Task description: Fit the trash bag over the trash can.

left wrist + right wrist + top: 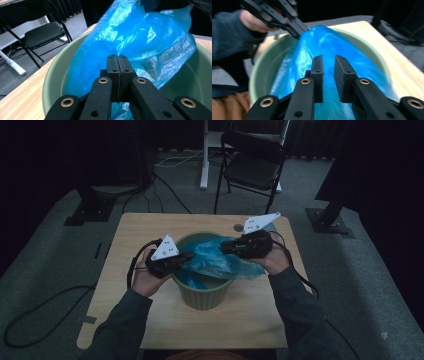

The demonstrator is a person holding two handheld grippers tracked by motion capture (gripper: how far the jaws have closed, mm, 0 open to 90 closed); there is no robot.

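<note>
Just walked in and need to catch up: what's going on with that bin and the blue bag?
A person is fitting a blue plastic bag into a green bin on the wooden table. The left gripper is shut at the bag's edge. The right gripper has its jaws apart over the bag, gripping nothing.

I see a green bin [205, 295] on the wooden table [250, 320], a blue plastic bag [215, 260] bunched over its rim. My left gripper [186, 258] and right gripper [226, 247] meet the bag from either side. A black folding chair [252, 167] stands beyond the table.
</note>
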